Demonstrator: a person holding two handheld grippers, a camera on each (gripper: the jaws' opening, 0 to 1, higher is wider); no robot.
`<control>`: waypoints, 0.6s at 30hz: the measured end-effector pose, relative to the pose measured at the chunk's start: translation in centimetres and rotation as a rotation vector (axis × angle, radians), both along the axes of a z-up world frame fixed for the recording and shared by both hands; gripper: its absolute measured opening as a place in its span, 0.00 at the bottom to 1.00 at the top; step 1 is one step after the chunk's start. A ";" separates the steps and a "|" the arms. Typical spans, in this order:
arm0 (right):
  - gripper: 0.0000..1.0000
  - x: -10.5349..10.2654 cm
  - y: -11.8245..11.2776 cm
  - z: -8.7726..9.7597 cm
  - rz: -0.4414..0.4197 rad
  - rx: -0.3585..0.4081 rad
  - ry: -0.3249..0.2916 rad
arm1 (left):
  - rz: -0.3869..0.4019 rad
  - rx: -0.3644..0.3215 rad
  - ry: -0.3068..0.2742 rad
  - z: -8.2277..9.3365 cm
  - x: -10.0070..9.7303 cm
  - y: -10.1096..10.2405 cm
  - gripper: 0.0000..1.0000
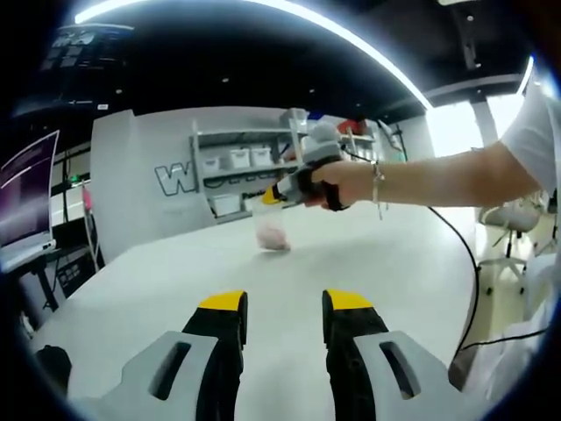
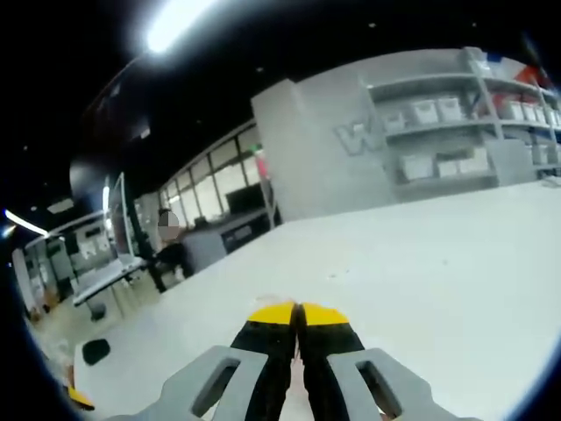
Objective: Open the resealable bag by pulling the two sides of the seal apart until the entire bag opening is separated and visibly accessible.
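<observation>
A small pinkish resealable bag (image 1: 273,235) lies on the white table (image 1: 158,281), far ahead of my left gripper (image 1: 285,309). That gripper is low over the near table, jaws open, with nothing between its yellow tips. A person's hand holds my right gripper (image 1: 294,186) in the air just above and behind the bag, not touching it. In the right gripper view the right gripper (image 2: 298,314) points across bare table (image 2: 456,263), and its yellow tips are shut against each other.
Shelves with white bins (image 1: 237,162) stand against a grey wall beyond the table. A black cable (image 1: 469,263) runs along the table's right side. A monitor (image 1: 26,197) stands at the left. A person sits at a desk (image 2: 171,250) in the distance.
</observation>
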State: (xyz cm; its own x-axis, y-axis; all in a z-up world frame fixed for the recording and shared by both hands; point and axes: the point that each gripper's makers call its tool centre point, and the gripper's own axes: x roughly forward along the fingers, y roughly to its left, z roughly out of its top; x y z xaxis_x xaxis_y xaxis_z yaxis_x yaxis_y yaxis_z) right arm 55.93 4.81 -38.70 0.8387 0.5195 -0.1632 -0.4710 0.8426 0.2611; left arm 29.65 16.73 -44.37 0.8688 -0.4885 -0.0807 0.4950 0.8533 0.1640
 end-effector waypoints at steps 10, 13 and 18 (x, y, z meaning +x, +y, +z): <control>0.00 0.9 0.1 0.3 -0.005 -0.009 -0.009 | 0.001 0.000 0.006 -0.2 0.3 0.1 0.33; 0.00 1.1 0.1 0.4 -0.007 -0.014 -0.013 | -0.001 -0.001 0.006 -0.2 0.3 0.0 0.35; 0.00 1.6 0.0 0.7 -0.014 -0.022 -0.020 | 0.013 -0.009 0.016 -0.3 0.5 0.3 0.50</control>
